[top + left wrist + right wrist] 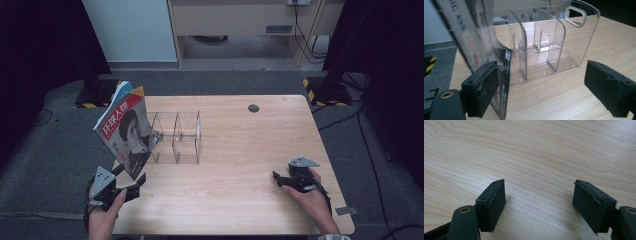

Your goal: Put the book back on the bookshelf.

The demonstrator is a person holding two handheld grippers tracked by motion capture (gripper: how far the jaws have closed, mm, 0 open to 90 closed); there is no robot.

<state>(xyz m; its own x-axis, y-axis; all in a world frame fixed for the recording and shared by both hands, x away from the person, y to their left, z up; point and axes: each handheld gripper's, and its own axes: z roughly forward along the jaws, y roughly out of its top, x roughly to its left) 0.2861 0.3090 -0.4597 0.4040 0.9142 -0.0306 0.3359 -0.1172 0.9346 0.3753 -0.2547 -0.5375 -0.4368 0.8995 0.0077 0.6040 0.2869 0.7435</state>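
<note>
High view: two magazines (125, 131), one clear rack (176, 137).

Dim, soft high view with black corners; gripper views brighter, near edges blurred.

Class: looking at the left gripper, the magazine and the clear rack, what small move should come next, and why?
Probably close the left gripper on the magazine: its jaws stand open, the lower corner lies by one pad, and the magazine leans beside the clear rack.
</note>
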